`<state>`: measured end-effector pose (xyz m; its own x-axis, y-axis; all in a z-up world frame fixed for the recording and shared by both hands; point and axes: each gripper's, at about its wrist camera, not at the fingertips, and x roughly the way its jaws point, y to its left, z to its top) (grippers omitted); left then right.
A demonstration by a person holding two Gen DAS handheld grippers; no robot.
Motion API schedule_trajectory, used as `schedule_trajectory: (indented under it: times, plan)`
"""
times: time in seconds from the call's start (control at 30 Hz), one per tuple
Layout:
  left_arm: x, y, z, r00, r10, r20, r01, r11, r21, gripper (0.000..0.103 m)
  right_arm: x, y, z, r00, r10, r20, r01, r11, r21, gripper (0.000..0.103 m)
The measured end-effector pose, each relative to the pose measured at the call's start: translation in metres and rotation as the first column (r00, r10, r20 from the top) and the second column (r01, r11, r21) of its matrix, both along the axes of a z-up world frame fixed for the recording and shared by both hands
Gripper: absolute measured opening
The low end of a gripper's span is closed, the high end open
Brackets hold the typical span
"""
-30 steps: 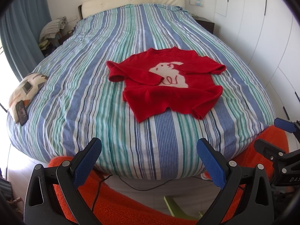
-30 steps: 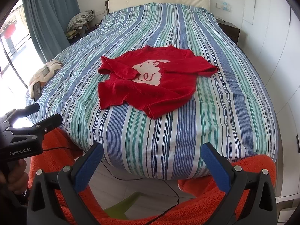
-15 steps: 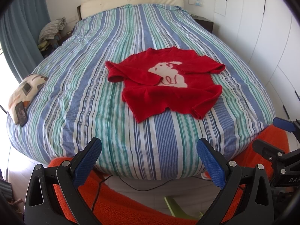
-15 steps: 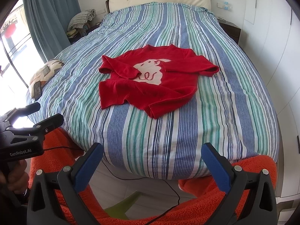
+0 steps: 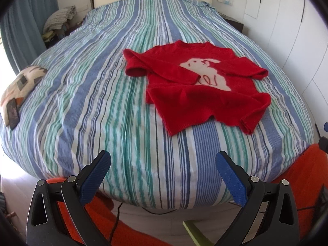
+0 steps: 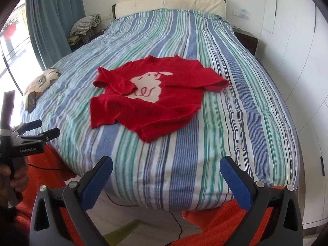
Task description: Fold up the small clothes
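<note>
Both grippers hang off the foot of the bed, apart from everything. The left gripper (image 5: 163, 169) has its blue-padded fingers (image 5: 96, 176) spread wide with nothing between them, and the right gripper (image 6: 166, 175) is released the same way, empty. In the right wrist view the left gripper (image 6: 44, 128) shows again far out to the left, gripped by a hand (image 6: 14, 181) that is half cut off at the frame edge; only its fingertips and the body with some lettering are clear.

The red sweater (image 5: 205, 90) lies on the striped bedspread (image 5: 102, 102), well ahead of both grippers, to the right of the left one's line and slightly left of the right one's. It is rumpled rather than flat: one sleeve is folded across the chest and covers part of the white animal figure (image 6: 150, 87), and the hem nearest the grippers is turned and uneven. What lies beneath the sweater's folds cannot be seen.

Far ahead-left, at the bed's edge, a patterned cushion (image 5: 20, 86) has a dark flat object (image 5: 13, 113) on it, too small to identify. Below the grippers, an orange rug (image 6: 235, 225) and a thin cable (image 6: 176, 221) are partly hidden by the gripper bodies.
</note>
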<state>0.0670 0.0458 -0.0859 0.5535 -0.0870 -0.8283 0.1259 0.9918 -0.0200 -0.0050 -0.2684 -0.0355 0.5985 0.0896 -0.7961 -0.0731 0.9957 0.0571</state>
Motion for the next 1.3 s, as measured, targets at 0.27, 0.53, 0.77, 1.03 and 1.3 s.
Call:
schedule_trajectory:
  times: [0.27, 0.53, 0.77, 1.03, 1.3]
  plan:
    - [0.088, 0.012, -0.075, 0.992, 0.106, -0.076, -0.111, 0.991, -0.073, 0.1, 0.094, -0.006, -0.083, 0.979, -0.11, -0.173, 0.152, 0.956, 0.252, 0.103]
    - [0.102, -0.007, -0.086, 0.986, 0.039, -0.164, -0.068, 0.983, -0.173, 0.004, 0.159, -0.003, -0.14, 0.911, -0.174, -0.374, 0.295, 0.909, 0.294, 0.033]
    - [0.055, 0.033, -0.067, 0.985, -0.023, -0.168, -0.01, 0.981, -0.194, 0.01, 0.079, -0.075, -0.122, 0.922, -0.21, -0.325, 0.31, 0.903, 0.297, 0.032]
    - [0.056, 0.028, -0.086, 0.985, -0.003, -0.171, -0.034, 0.976, -0.215, 0.056, 0.088, -0.063, -0.144, 0.963, -0.081, -0.256, 0.219, 0.791, 0.572, 0.048]
    - [0.066, 0.024, -0.081, 0.973, -0.073, -0.217, -0.017, 0.923, -0.384, 0.003, 0.109, -0.036, -0.144, 0.979, 0.008, -0.203, 0.115, 0.802, 0.586, 0.004]
